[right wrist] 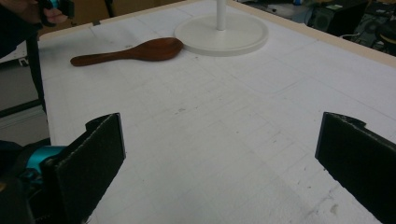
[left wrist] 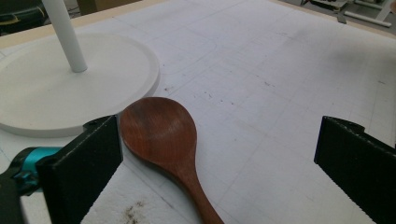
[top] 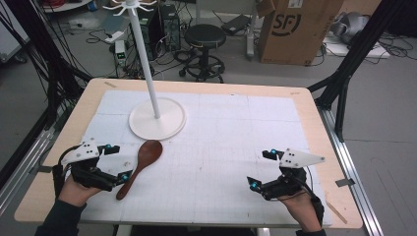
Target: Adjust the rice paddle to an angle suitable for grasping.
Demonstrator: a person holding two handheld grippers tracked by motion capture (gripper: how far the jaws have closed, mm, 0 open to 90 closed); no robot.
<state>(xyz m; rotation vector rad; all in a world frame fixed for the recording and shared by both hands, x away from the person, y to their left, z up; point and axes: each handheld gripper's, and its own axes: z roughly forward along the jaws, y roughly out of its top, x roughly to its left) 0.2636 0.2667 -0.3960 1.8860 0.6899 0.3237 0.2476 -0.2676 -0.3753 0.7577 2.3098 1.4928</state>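
Observation:
A dark brown wooden spoon (top: 142,164) lies flat on the white mat (top: 221,142), bowl toward the white stand's round base (top: 142,123). My left gripper (top: 119,162) rests at the table's left, just left of the spoon, its jaws wide apart with nothing between the pads. In the left gripper view the spoon (left wrist: 163,130) lies close to the left jaw, between the open left gripper (left wrist: 219,130) jaws but untouched. My right gripper (top: 260,168) sits at the right front, open over bare mat. The right gripper view has the right gripper (right wrist: 219,126) facing the distant spoon (right wrist: 135,51).
The stand's thin white pole (top: 147,64) rises from the base at the mat's back left, with hooks on top. Beyond the table stand a black stool (top: 204,37), a cardboard box (top: 295,29) and cables on the floor. The table's wooden rim (top: 314,128) frames the mat.

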